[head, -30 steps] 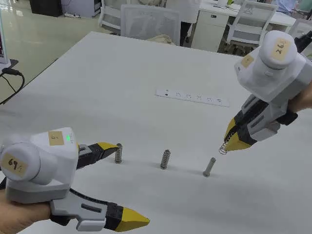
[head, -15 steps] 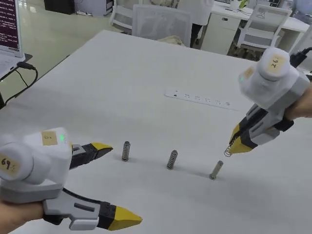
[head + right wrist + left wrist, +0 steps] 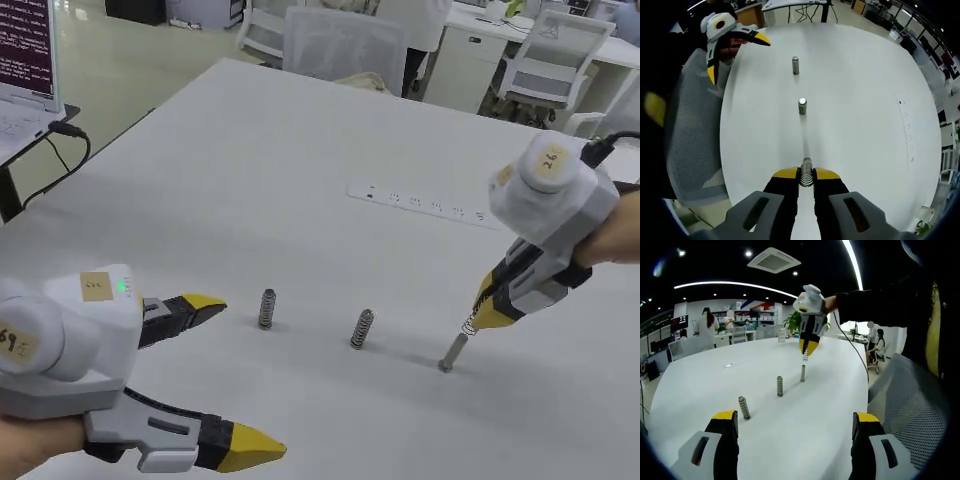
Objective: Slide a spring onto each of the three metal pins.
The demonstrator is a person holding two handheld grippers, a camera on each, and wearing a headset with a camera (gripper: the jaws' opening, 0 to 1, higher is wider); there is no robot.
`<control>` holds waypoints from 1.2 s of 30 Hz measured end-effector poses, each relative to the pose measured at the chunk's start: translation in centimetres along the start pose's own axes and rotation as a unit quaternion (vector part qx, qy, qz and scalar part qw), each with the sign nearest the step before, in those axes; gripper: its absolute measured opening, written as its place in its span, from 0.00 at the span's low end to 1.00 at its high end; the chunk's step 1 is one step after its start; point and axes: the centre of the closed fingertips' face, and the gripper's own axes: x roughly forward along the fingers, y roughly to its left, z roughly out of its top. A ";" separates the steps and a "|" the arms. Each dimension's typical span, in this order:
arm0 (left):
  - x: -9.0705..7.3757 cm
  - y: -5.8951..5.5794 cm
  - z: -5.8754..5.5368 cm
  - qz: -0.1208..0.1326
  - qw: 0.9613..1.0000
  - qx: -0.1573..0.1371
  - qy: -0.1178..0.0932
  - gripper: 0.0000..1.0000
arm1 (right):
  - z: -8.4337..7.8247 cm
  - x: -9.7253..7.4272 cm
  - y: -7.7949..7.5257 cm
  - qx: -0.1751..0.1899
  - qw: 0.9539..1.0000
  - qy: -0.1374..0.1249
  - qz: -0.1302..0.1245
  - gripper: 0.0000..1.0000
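The right gripper (image 3: 483, 318) is closed on a spring (image 3: 468, 324), whose free lower end sits just at the top of the bare pin (image 3: 452, 353). If that end comes down off-centre or tilted, it could snag the tip, buckle, or tip the pin over on the counter (image 3: 300, 180). The left gripper (image 3: 240, 375) hovers wide open and empty, probably too far away to steady anything.

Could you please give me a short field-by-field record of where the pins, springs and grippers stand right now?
left pin: spring on
middle pin: spring on
right pin: bare
third spring: clamped in right gripper, just above right pin
left gripper: open, empty, beside left pin
progress: two of three pins sprung
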 end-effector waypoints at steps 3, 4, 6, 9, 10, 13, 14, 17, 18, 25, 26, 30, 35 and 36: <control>-0.1 0.1 -0.2 0.002 1.000 0.001 0.002 0.92 | -0.2 0.3 -0.1 0.004 1.000 0.000 0.000 0.08; -0.1 0.1 -0.2 0.002 1.000 0.001 0.002 0.92 | -0.2 0.4 -0.1 0.005 1.000 0.000 0.000 0.08; -0.1 0.2 -0.3 0.003 1.000 0.001 0.003 0.92 | -0.3 0.5 -0.1 0.008 1.000 0.001 0.002 0.08; -0.2 0.2 -0.3 0.004 1.000 0.002 0.004 0.92 | -0.5 0.7 -0.2 0.012 1.000 0.001 0.003 0.08; -0.2 0.3 -0.3 0.004 1.000 0.001 0.003 0.92 | -0.5 0.8 -0.2 0.014 1.000 -0.001 0.003 0.08; -0.2 0.3 -0.4 0.005 1.000 0.000 0.004 0.92 | -0.5 1.0 -0.3 0.016 1.000 -0.002 0.002 0.08; -0.2 0.3 -0.4 0.004 1.000 0.000 0.003 0.92 | -0.4 1.0 -0.3 0.017 1.000 -0.002 0.003 0.08; -0.2 0.3 -0.4 0.004 1.000 0.000 0.003 0.92 | -0.4 1.1 -0.3 0.016 1.000 0.000 0.003 0.08; -0.2 0.3 -0.4 0.004 1.000 0.000 0.004 0.92 | -0.4 1.1 -0.3 0.016 1.000 0.000 0.004 0.08; -0.2 0.3 -0.5 0.003 1.000 0.000 0.005 0.91 | -0.5 1.3 -0.2 0.016 1.000 0.000 0.005 0.08; -0.2 0.3 -0.5 0.003 1.000 0.000 0.005 0.91 | -0.5 1.3 -0.2 0.017 1.000 0.000 0.005 0.08; -0.1 0.2 -0.5 0.001 1.000 0.001 0.005 0.91 | -0.6 1.6 -0.2 0.019 1.000 0.000 0.007 0.08; 0.0 0.1 -0.6 -0.001 1.000 0.002 0.007 0.91 | -0.6 2.1 -0.2 0.020 1.000 0.000 0.009 0.08; 0.0 0.0 -0.6 -0.001 1.000 0.001 0.007 0.91 | -0.6 2.2 -0.2 0.020 1.000 0.001 0.009 0.08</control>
